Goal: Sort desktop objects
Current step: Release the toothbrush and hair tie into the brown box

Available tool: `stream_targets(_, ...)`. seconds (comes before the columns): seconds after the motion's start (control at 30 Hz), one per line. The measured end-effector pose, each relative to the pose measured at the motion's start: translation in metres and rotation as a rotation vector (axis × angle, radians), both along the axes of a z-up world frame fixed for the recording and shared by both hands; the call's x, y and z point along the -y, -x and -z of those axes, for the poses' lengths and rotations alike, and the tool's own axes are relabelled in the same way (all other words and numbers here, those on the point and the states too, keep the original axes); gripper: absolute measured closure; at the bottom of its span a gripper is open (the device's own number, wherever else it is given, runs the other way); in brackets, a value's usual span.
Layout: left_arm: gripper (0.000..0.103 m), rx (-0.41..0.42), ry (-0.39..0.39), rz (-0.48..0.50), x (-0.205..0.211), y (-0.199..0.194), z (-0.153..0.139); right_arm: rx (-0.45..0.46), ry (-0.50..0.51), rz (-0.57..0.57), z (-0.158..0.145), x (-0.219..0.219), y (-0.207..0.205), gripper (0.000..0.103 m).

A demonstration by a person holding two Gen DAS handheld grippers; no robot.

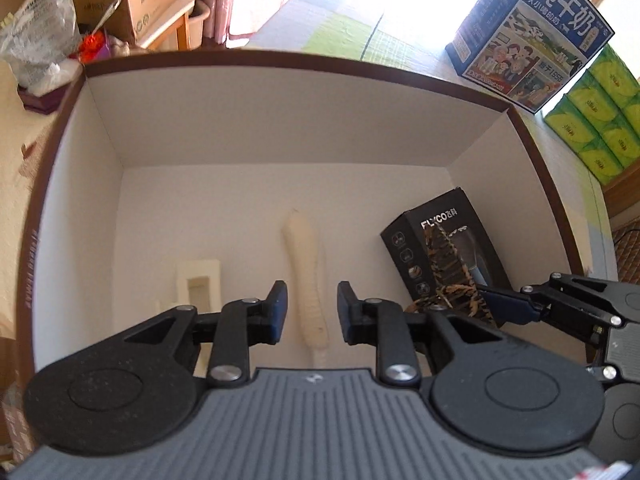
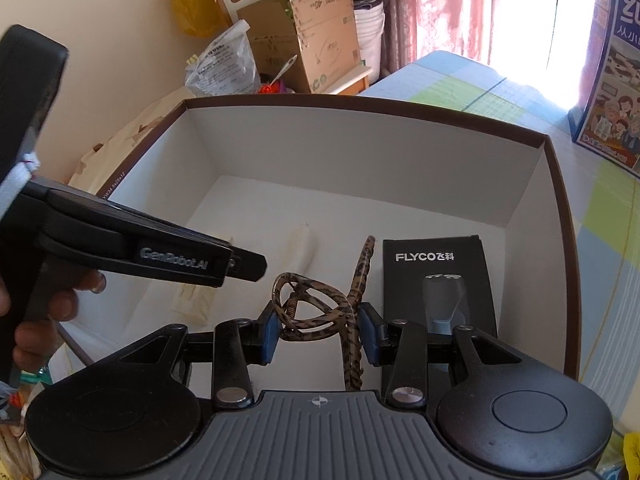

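A large white box with a brown rim (image 1: 280,56) (image 2: 360,100) fills both views. On its floor lie a long cream ribbed piece (image 1: 306,256) (image 2: 300,246), a small cream tray-like piece (image 1: 198,280) and a black FLYCO carton (image 1: 416,232) (image 2: 436,256). My left gripper (image 1: 312,312) (image 2: 240,266) hangs inside the box, open, its pads on either side of the cream ribbed piece without touching it. My right gripper (image 2: 318,328) (image 1: 486,300) is shut on a tortoiseshell clip (image 2: 362,268) (image 1: 448,272), held above the floor next to the FLYCO carton.
A blue milk carton box (image 1: 532,32) and green tissue packs (image 1: 596,120) stand beyond the box's right wall on a checked cloth. Cardboard boxes (image 2: 320,36) and a plastic bag (image 2: 224,68) crowd the far left. A person's hand (image 2: 52,308) grips the left tool.
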State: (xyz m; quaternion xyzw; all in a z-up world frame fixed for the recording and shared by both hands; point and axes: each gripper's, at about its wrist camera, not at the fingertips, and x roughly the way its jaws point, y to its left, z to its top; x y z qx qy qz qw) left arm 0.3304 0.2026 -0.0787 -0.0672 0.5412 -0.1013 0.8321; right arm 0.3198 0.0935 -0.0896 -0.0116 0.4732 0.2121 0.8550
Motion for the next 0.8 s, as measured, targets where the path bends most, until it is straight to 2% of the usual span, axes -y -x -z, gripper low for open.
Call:
stream_targets(0.13, 0.067, 0.023, -0.04, 0.002, -0.002, 0.003, -0.004, 0.039, 0.003, 0.006, 0.0, -0.003, -0.001, 0.064)
stream_targets(0.2, 0.063, 0.032, -0.06, -0.001, -0.004, 0.005, -0.006, 0.055, -0.007, 0.002, -0.002, -0.004, 0.0, 0.049)
stream_targets(0.23, 0.06, 0.04, -0.07, -0.003, -0.005, 0.006, -0.008, 0.07, -0.004, 0.01, -0.003, -0.003, 0.001, 0.032)
stream_targets(0.27, 0.056, 0.046, -0.078, -0.005, -0.007, 0.007, -0.009, 0.084, -0.001, 0.012, -0.004, -0.003, 0.003, 0.026)
stream_targets(0.33, 0.05, 0.057, -0.092, -0.006, -0.009, 0.01, -0.012, 0.086, -0.004, 0.004, -0.006, -0.001, 0.007, 0.025)
stream_targets(0.43, 0.039, 0.075, -0.117, 0.003, -0.012, 0.018, -0.015, 0.086, -0.01, 0.024, -0.01, 0.005, 0.014, 0.016)
stream_targets(0.6, 0.032, 0.095, -0.154, 0.023, -0.013, 0.034, -0.021, 0.085, 0.0, 0.059, -0.016, 0.013, 0.025, 0.006)
stream_targets(0.67, 0.024, 0.106, -0.164, 0.031, -0.011, 0.04, -0.024, 0.091, -0.002, 0.064, -0.021, 0.016, 0.03, 0.002)
stream_targets(0.8, 0.022, 0.135, -0.193, 0.049, -0.005, 0.052, -0.033, 0.092, -0.003, 0.087, -0.03, 0.023, 0.04, 0.002)
